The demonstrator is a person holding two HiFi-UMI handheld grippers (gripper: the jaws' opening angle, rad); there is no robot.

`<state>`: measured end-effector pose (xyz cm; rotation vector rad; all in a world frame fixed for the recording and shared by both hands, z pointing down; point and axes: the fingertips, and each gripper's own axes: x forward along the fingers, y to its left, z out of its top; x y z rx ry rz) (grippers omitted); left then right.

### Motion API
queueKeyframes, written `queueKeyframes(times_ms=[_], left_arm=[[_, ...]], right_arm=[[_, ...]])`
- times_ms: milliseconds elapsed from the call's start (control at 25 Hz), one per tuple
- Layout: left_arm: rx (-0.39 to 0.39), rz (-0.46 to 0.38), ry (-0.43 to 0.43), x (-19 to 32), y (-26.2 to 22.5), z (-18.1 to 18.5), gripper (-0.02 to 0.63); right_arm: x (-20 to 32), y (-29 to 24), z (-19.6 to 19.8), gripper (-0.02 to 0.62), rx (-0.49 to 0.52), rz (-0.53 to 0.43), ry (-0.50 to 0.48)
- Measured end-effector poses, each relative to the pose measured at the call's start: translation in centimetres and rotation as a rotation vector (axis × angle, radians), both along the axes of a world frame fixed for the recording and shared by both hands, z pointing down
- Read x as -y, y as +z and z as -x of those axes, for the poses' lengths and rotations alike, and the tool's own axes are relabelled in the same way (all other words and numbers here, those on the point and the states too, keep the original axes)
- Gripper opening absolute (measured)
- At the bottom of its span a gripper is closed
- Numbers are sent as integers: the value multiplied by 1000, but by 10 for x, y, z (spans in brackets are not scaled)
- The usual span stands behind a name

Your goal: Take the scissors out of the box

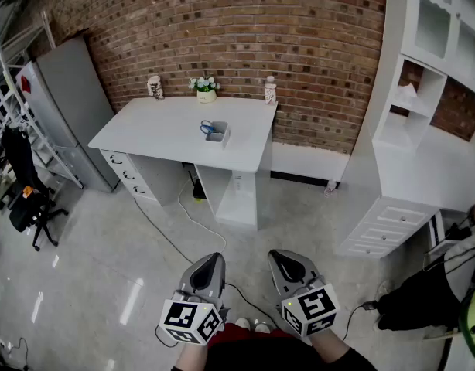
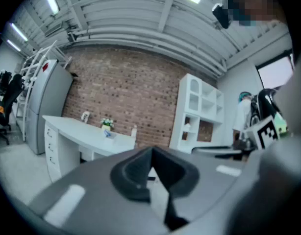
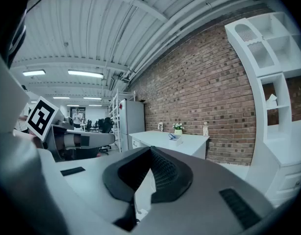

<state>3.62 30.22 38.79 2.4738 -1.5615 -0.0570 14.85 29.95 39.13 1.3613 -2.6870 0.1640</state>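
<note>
The scissors (image 1: 206, 127) show their blue handles sticking out of a small white box (image 1: 218, 134) on the white desk (image 1: 168, 130), far across the floor from me. In the left gripper view the box (image 2: 110, 134) is a tiny shape on that desk, and in the right gripper view the box (image 3: 174, 137) is just as small. My left gripper (image 1: 210, 263) and right gripper (image 1: 282, 260) are held low in front of me, side by side, both pointing towards the desk. The left gripper (image 2: 151, 151) and right gripper (image 3: 150, 150) are both shut with nothing between the pads.
A grey fridge (image 1: 63, 107) stands left of the desk, with a black office chair (image 1: 25, 199) nearer me. A flower pot (image 1: 206, 90) and two small figurines sit along the brick wall. A white shelf unit (image 1: 431, 91) fills the right. A cable (image 1: 187, 219) runs over the floor.
</note>
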Motion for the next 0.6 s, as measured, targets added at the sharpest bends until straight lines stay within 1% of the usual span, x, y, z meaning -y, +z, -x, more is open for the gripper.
queueKeyframes(times_ms=[200,400,600], left_arm=[[22,-7,-13,-1,-2,0,3],[36,4,-30,-1,0,6,3],[51,15,-45,17,7,18,3]], right_arm=[[0,-4,-4,8,3,-6,1],[3,2,0,8,8,18,-12],[21,7,11,8,37,33,-38]])
